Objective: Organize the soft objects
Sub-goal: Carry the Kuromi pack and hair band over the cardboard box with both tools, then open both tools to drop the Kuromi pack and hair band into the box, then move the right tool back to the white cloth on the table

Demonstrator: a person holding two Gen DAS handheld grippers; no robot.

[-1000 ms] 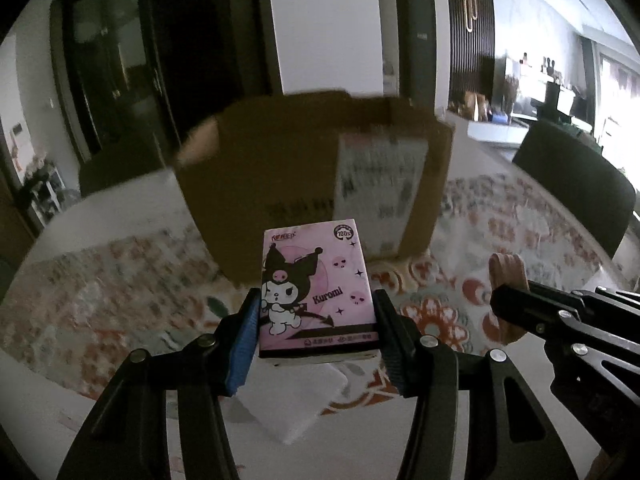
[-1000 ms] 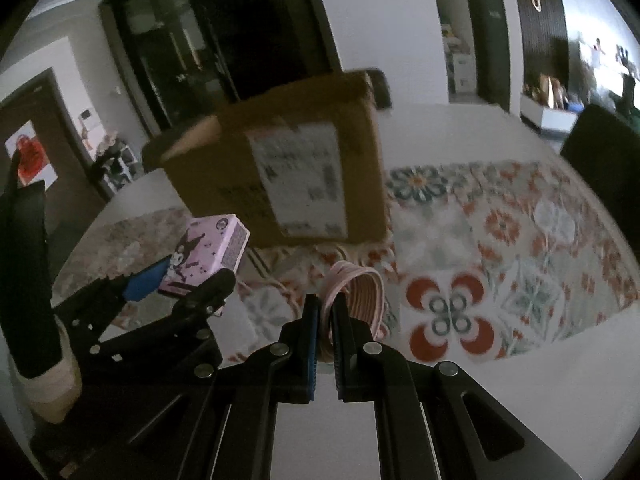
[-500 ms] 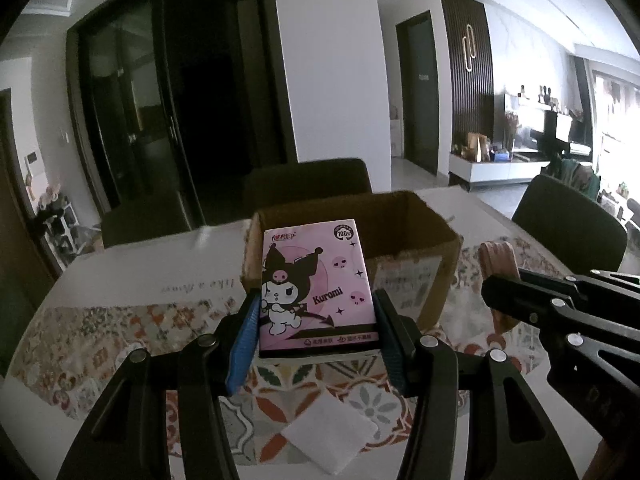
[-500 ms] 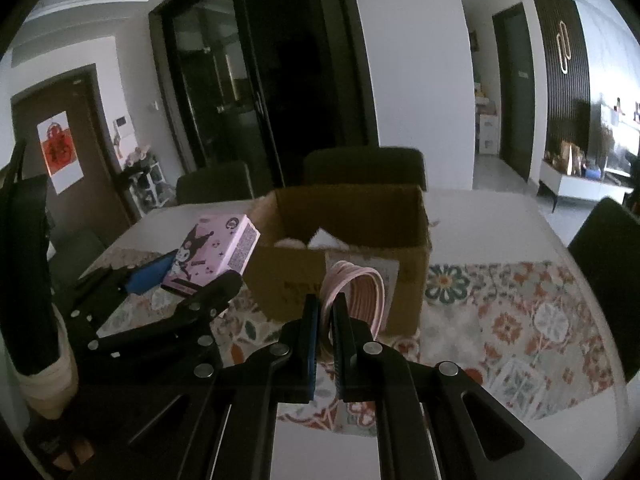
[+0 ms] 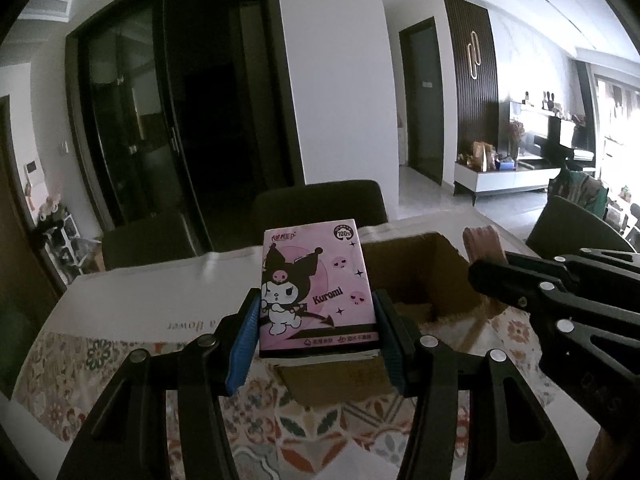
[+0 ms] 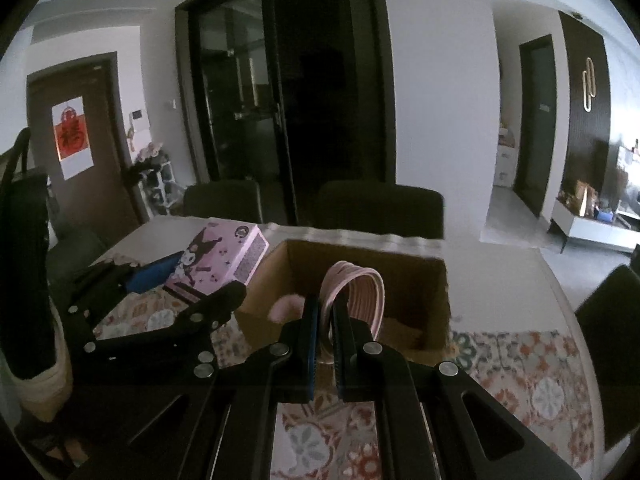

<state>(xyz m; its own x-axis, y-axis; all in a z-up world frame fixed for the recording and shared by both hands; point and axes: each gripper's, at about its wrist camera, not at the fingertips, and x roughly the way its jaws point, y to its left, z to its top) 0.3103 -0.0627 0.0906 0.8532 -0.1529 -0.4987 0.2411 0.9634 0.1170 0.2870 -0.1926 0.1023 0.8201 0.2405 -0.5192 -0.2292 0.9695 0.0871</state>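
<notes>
My left gripper (image 5: 316, 340) is shut on a pink Kuromi tissue pack (image 5: 314, 288) and holds it upright in the air in front of an open cardboard box (image 5: 420, 280). In the right wrist view the pack (image 6: 218, 258) hangs at the box's left edge. My right gripper (image 6: 326, 328) is shut on a pink coiled band (image 6: 354, 294) and holds it over the box (image 6: 400, 276) opening. A pink fluffy thing (image 6: 286, 308) lies inside the box.
The box stands on a table with a floral patterned cloth (image 6: 520, 376). Dark chairs (image 6: 380, 206) stand at the far side and one chair (image 5: 568, 224) at the right. A beige bag (image 6: 36, 380) is at the left.
Both grippers have risen and tilted up, so the box now sits lower in view and its open top shows. The pack and the pink band stay gripped.
</notes>
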